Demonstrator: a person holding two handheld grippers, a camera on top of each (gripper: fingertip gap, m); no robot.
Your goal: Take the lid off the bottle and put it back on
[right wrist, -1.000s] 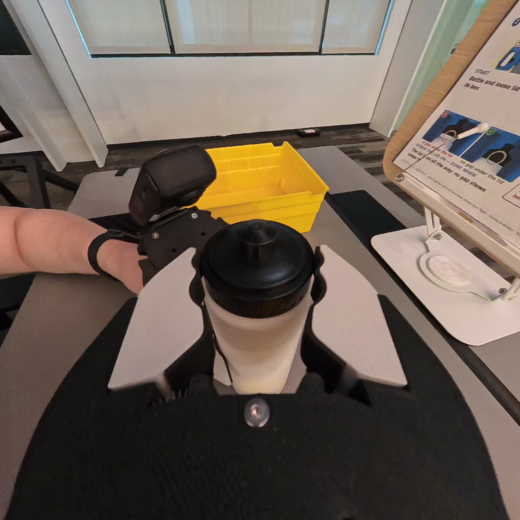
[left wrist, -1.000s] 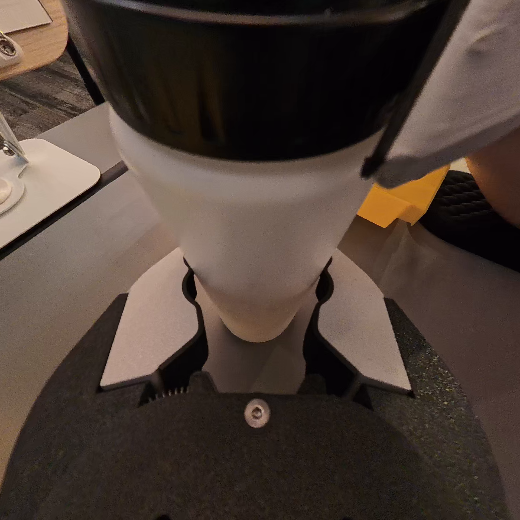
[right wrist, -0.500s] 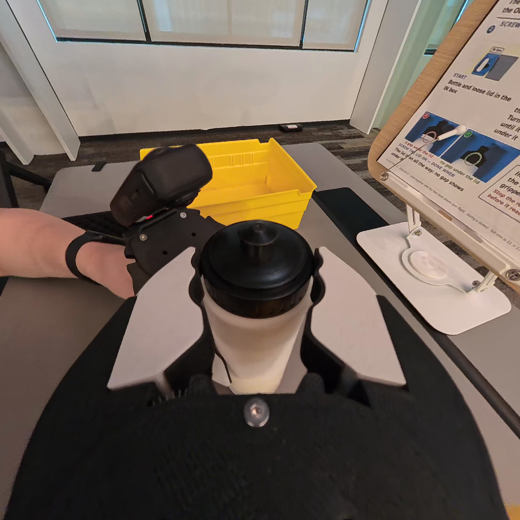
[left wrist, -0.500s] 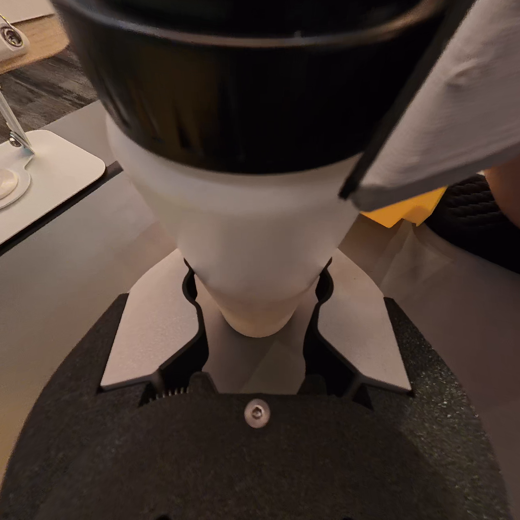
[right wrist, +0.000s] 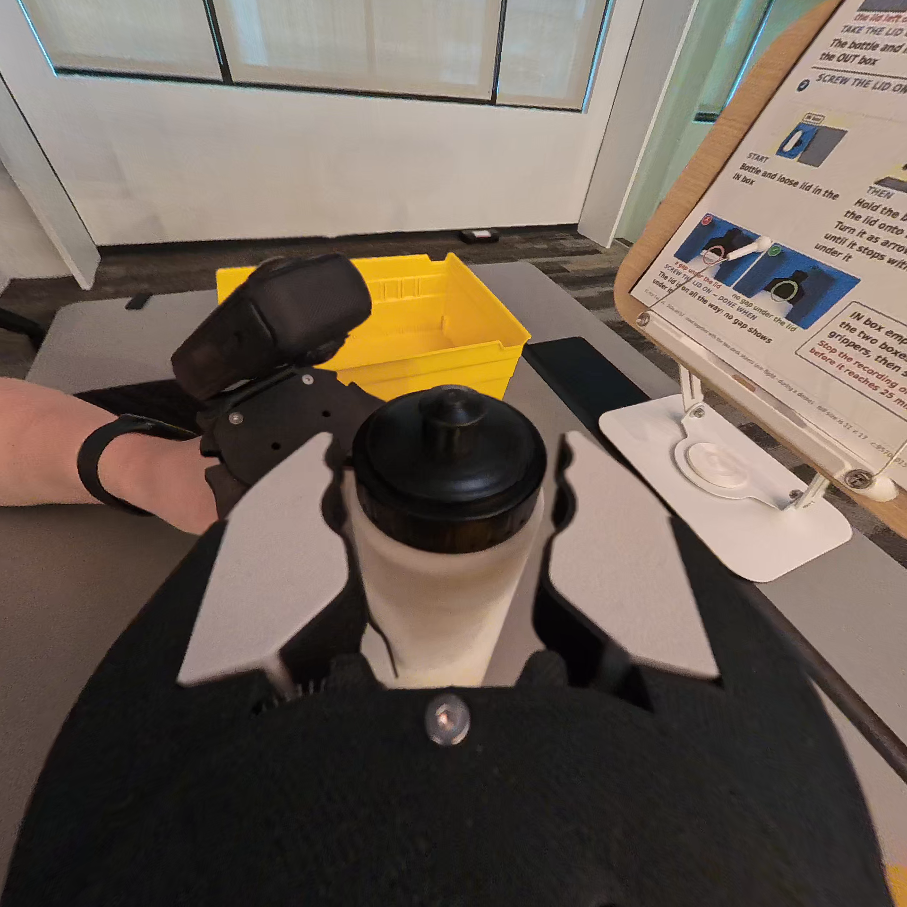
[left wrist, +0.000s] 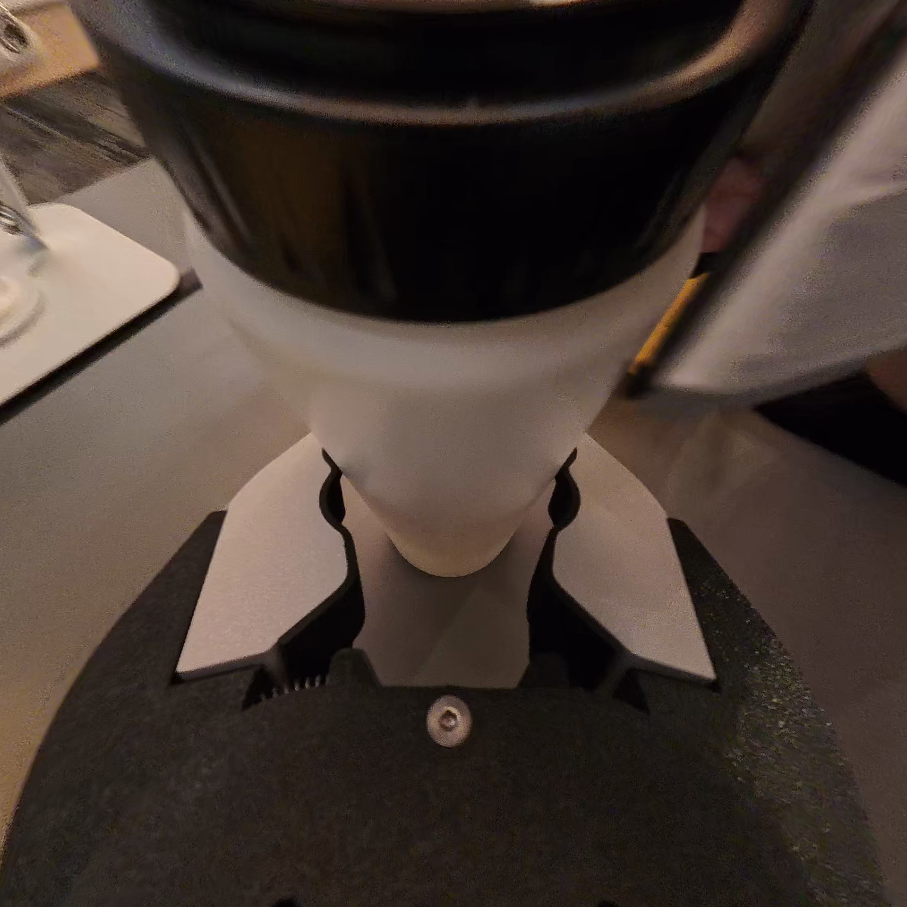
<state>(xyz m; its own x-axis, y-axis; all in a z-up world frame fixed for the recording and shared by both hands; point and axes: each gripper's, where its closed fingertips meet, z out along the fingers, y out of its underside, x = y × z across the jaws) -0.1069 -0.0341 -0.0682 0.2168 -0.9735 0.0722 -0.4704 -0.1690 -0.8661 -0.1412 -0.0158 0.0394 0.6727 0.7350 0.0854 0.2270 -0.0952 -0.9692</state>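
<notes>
Parting from the black lid (right wrist: 449, 471), the right gripper (right wrist: 447, 471) has widened its fingers since half a second ago: a gap now shows on the right side of the lid and a slimmer one on the left, where both pads were pressed against the ribbed rim. It holds nothing. The left gripper (left wrist: 447, 483) has not let go; its fingers stay closed on the lower body of the white bottle (left wrist: 449, 422), which stands upright between them over the grey table (left wrist: 113, 441). The lid sits on the bottle neck, and no gap under it shows from here, though blur makes that uncertain. My reading is that one twist has ended and the right gripper is freeing itself to re-grip, or the screwing is finished. The yellow bin (right wrist: 441, 324) sits behind.
</notes>
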